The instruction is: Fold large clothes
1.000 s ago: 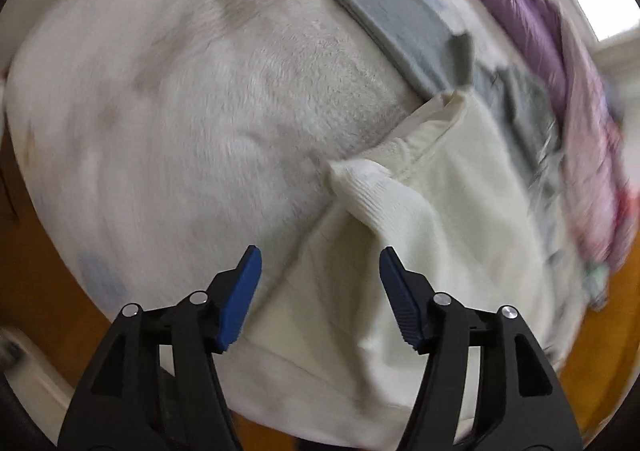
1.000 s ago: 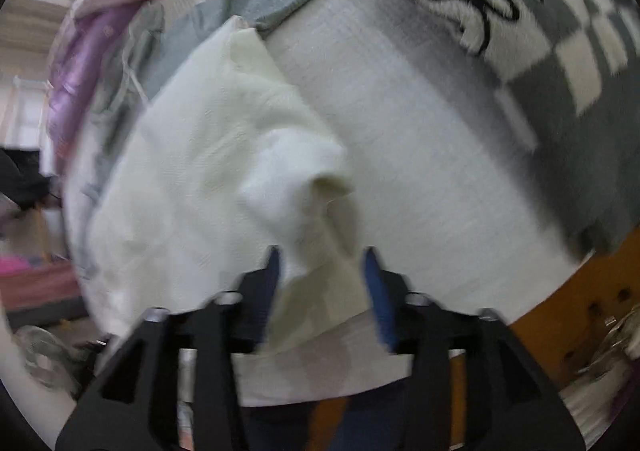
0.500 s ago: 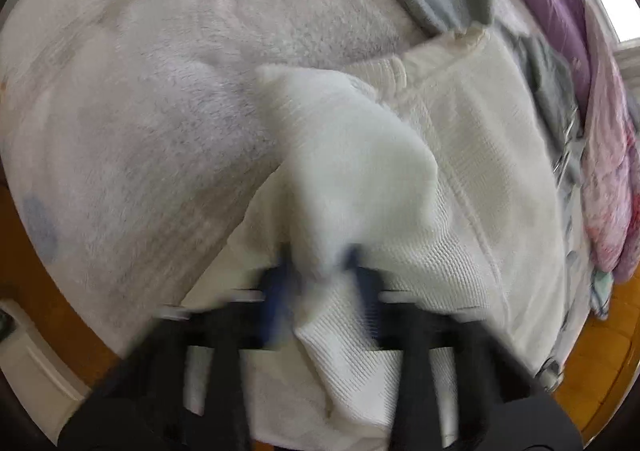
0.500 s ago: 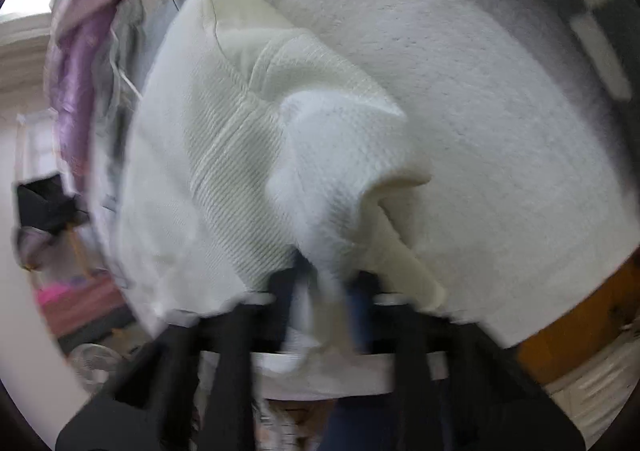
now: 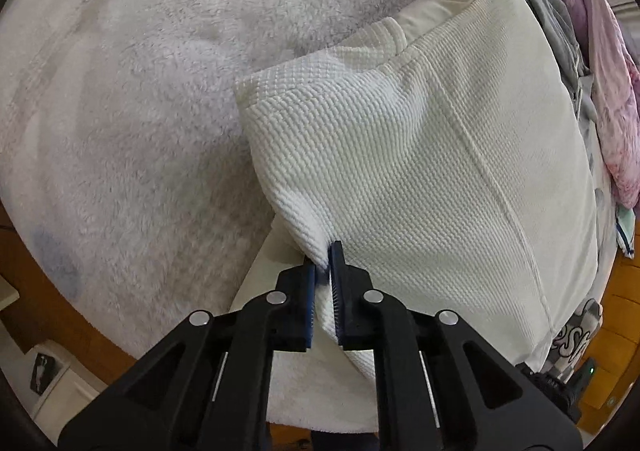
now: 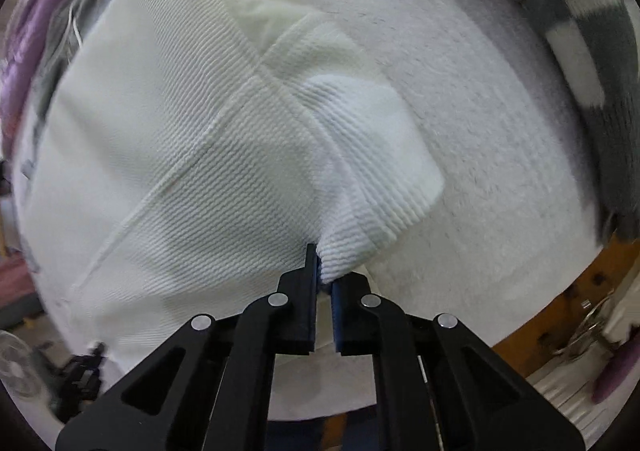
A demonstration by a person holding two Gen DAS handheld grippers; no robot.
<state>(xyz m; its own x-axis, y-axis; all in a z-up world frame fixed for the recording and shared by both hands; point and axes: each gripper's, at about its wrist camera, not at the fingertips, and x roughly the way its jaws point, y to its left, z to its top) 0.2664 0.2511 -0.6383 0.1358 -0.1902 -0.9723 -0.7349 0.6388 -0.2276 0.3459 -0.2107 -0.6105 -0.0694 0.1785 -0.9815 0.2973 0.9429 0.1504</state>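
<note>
Left gripper (image 5: 323,255): jaws pinched nearly together on a bunched fold of the cream garment (image 5: 420,179); a second ago they stood wide open above it.
Right gripper (image 6: 323,271): jaws likewise nipped onto a gathered fold of the same garment (image 6: 192,155); a second ago they were half open, straddling the cloth.
Sleeve cuffs: one ribbed cuff (image 5: 280,91) juts out beyond the left grip, another (image 6: 392,179) beyond the right grip.
Garment location: spread flat on the white fleece blanket (image 5: 132,99), its body between the two grips.
Surroundings: checkered grey blanket (image 6: 592,51) to the right; purple and pink bedding (image 5: 600,63) beyond.
Assessment: both holds now look secured; the sleeves appear ready to be carried inward for the fold.
</note>
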